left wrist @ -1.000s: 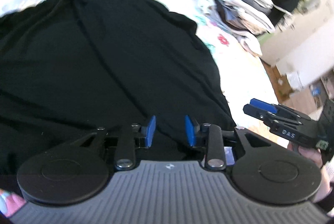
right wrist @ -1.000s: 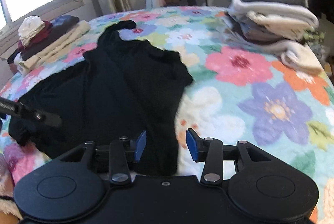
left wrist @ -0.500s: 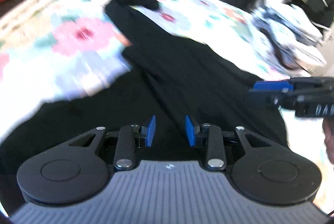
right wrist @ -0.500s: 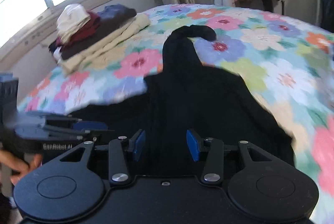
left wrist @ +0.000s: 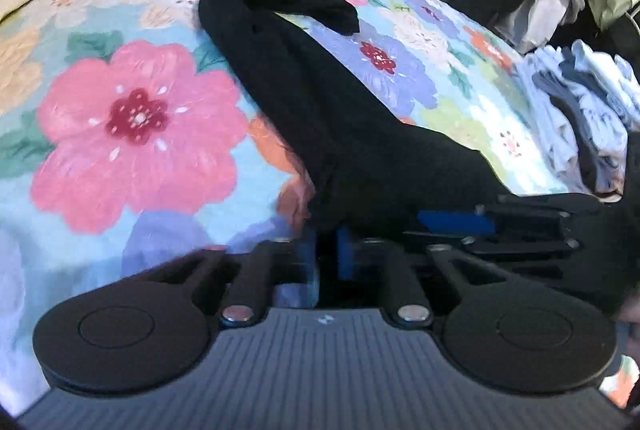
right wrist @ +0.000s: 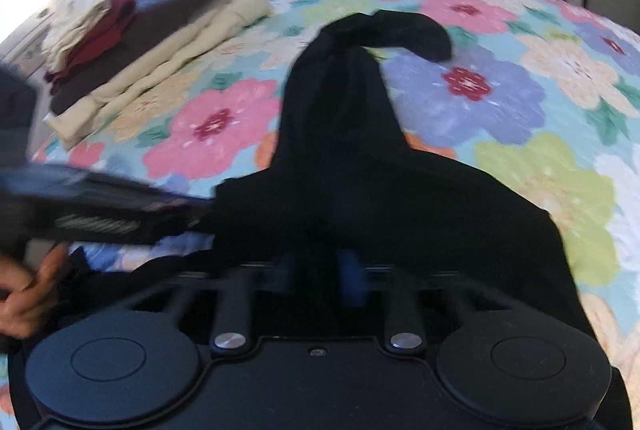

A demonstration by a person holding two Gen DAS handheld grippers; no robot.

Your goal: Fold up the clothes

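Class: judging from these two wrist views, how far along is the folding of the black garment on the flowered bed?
Done: folded piles lie on the bedspread. In hand: the left gripper and right gripper have just closed on the near edge of the black garment, side by side. Left: its long narrow part still stretches away unfolded, so the folds remain.

Left gripper (left wrist: 326,254) and right gripper (right wrist: 322,276) now pinching black garment (left wrist: 320,101) — previously open

A black garment (right wrist: 344,157) lies on the flowered bedspread (right wrist: 500,97), bunched and wrinkled. Its wide near part narrows to a long strip running away, whose far end curls over to the right.
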